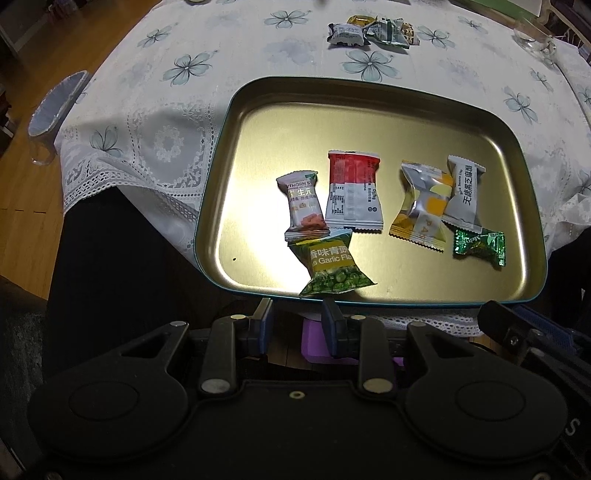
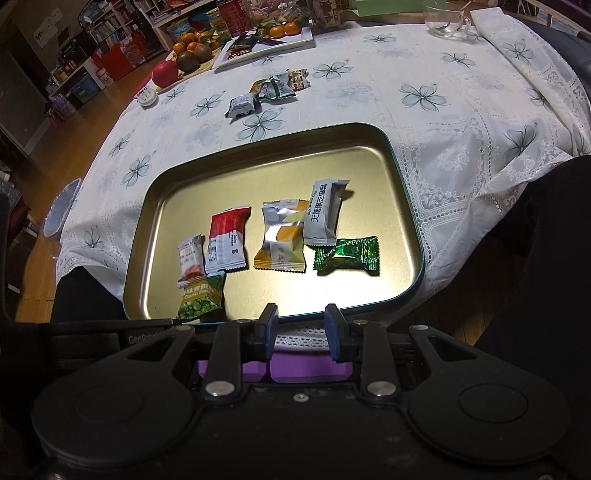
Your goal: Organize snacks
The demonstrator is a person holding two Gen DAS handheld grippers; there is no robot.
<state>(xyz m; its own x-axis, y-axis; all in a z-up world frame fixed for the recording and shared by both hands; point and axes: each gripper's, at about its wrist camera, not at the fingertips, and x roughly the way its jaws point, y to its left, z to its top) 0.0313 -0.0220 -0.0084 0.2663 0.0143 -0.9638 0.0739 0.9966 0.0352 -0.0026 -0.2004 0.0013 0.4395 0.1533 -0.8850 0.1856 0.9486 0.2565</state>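
Observation:
A gold metal tray [image 1: 369, 110] [image 2: 258, 162] with a teal rim sits on the flowered tablecloth. Several snack packets lie in it: a green garlic pea bag [image 1: 332, 267] [image 2: 199, 299], a hawthorn packet [image 1: 303, 206] [image 2: 190, 260], a red and white packet [image 1: 352, 192] [image 2: 227, 238], a yellow and silver packet [image 1: 424, 206] [image 2: 282, 236], a grey packet [image 1: 463, 194] [image 2: 325, 214] and a green foil candy [image 1: 480, 245] [image 2: 347, 256]. More packets [image 1: 373, 31] [image 2: 266, 92] lie on the cloth beyond the tray. My left gripper [image 1: 297, 314] and right gripper [image 2: 301, 317] are open and empty, just short of the tray's near rim.
A glass cup [image 1: 535, 40] [image 2: 447, 20] stands at the far right. A white plate [image 2: 266, 48], oranges [image 2: 192, 42] and a red apple [image 2: 165, 72] are at the far left. The table edge drops to wooden floor [image 1: 22, 192] on the left.

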